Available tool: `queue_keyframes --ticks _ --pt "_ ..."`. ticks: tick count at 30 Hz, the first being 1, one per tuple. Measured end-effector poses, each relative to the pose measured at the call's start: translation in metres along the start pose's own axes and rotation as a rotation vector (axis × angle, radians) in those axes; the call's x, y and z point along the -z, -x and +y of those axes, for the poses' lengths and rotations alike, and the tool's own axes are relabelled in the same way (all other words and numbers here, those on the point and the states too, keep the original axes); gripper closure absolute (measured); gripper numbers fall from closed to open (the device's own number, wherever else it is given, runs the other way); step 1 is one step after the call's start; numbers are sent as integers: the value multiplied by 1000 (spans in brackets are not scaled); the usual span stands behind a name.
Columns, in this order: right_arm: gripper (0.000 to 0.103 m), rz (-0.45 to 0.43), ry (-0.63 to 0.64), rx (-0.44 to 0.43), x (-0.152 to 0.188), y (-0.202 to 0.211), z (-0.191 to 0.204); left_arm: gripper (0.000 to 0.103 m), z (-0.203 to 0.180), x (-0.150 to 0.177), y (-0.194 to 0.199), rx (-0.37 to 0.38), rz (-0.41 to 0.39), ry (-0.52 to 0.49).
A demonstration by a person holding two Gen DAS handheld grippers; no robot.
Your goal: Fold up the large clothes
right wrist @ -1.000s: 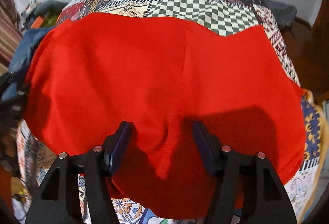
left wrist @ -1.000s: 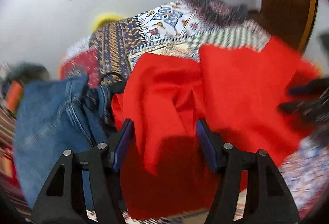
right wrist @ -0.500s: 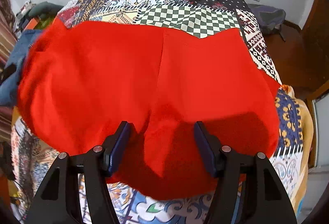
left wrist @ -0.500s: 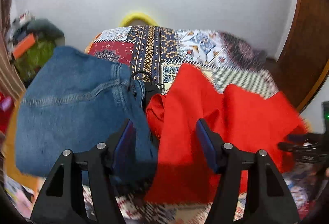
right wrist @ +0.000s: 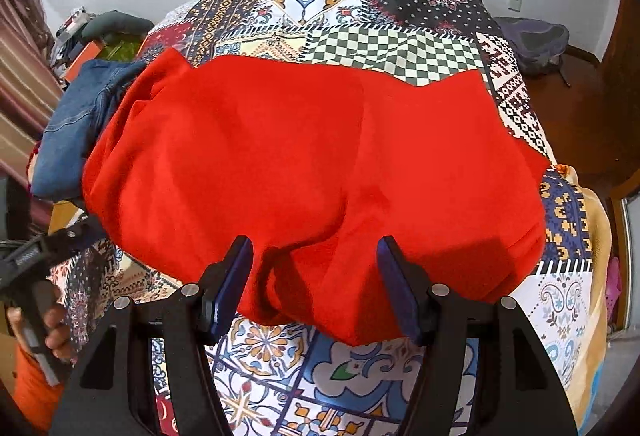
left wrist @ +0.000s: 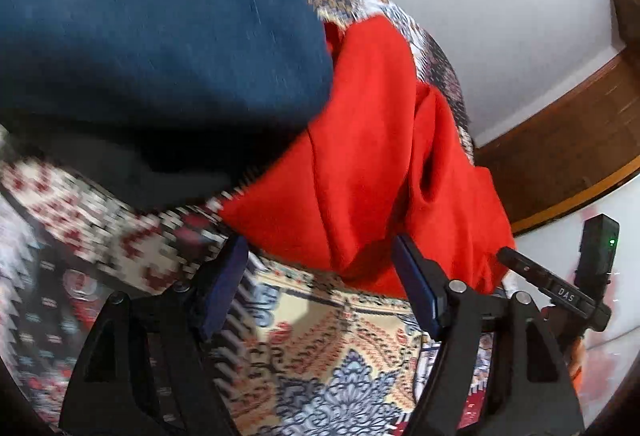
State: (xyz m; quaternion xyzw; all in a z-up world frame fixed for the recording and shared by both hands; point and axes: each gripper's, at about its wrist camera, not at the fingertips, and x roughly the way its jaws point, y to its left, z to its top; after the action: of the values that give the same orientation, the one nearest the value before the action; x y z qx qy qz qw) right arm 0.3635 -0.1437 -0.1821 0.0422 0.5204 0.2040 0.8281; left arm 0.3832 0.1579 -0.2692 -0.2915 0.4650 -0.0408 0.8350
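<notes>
A bed with a patchwork cover (right wrist: 400, 47) fills the room in front of a white wall, and a dark wooden door stands to one side. Between the jaws of the left gripper (left wrist: 320, 276) there is only the patterned cover; its jaws are spread and have just been opening wider, with no cloth between them. The near edge of the red garment (left wrist: 380, 163) lies just beyond the tips, and a blue denim piece (left wrist: 152, 35) lies further out, up and to the left. A second ago red cloth lay between these jaws, so I think the left side was released and the gripper moved away to the corner. The right gripper (right wrist: 316, 280) also has its jaws apart, and a soft ridge of the red garment rises between them; the pads do not press it. The garment spreads wide across the bed beyond the jaws, mostly flat, with several wrinkles. I judge the fold is laid but not yet smooth.
</notes>
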Motion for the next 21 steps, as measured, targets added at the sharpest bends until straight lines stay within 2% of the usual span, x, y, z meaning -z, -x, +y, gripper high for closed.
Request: queue_keyframes --ticks 3,9,14,15,17,20,21 --pt "43 8 7 2 1 -3 1 30 1 -1 -16 41 -13 43" --pt "43 34 -19 -16 4 -16 -1 30 -3 -13 -43 48 -100 120" --pt "43 38 -28 -17 5 -21 -1 32 -15 -23 -56 50 -124 194" --pt "43 36 -30 -18 5 -21 -1 45 -17 -24 -58 63 -131 212" --pt "43 31 -35 -18 5 -19 -2 62 -25 -25 -62 101 -133 232" --pt "43 23 -41 -18 7 -13 -2 78 -44 -23 -53 53 -169 189" --pt "43 21 -41 -16 8 -11 -3 80 -52 -22 -48 39 -181 166"
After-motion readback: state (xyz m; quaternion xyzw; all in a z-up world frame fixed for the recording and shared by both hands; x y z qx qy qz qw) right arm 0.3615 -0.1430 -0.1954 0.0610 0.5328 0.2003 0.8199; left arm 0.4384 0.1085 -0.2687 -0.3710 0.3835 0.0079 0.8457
